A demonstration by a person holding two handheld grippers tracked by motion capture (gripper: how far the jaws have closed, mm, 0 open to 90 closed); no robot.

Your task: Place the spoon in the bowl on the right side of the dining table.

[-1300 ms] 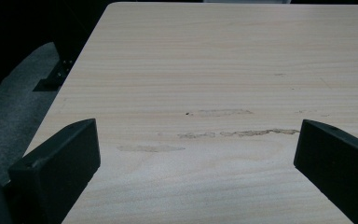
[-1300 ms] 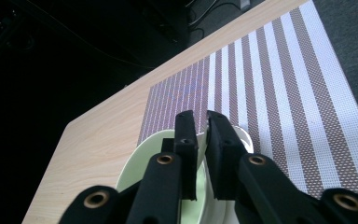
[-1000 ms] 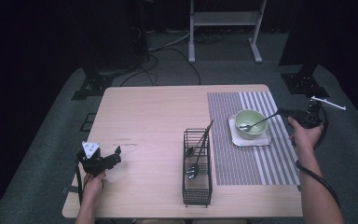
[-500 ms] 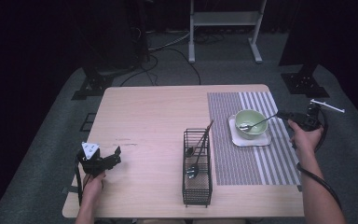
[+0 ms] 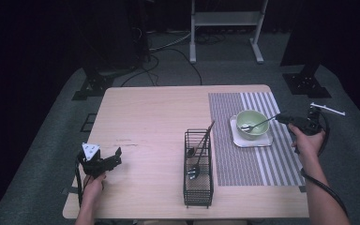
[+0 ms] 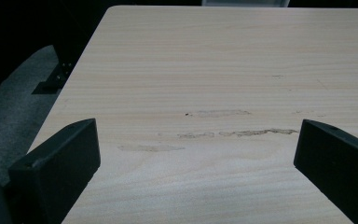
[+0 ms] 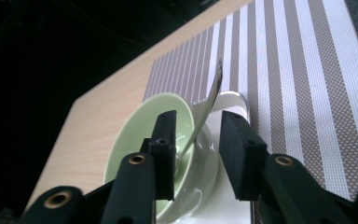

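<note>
A pale green bowl (image 5: pixel 251 124) (image 7: pixel 140 126) stands on a white square dish (image 5: pixel 251 140) on the striped placemat. A metal spoon (image 5: pixel 260 123) (image 7: pixel 209 95) leans in the bowl, its handle pointing right over the rim. My right gripper (image 5: pixel 282 117) (image 7: pixel 198 126) is at the handle's end. Its jaws have just been opening, and the handle runs between them with a gap on each side. My left gripper (image 5: pixel 117 157) (image 6: pixel 198 130) rests low over bare wood near the table's front left, its jaws wide open with nothing between them.
A black wire basket (image 5: pixel 198 173) holding spoons stands at the front middle of the table. The grey and white striped placemat (image 5: pixel 262 159) covers the right side. The right table edge lies just beyond the bowl, and stands and cables (image 5: pixel 168 44) are on the floor behind.
In the high view the spoon leans in the bowl as before and both hands have kept their places. No clear movement shows.
</note>
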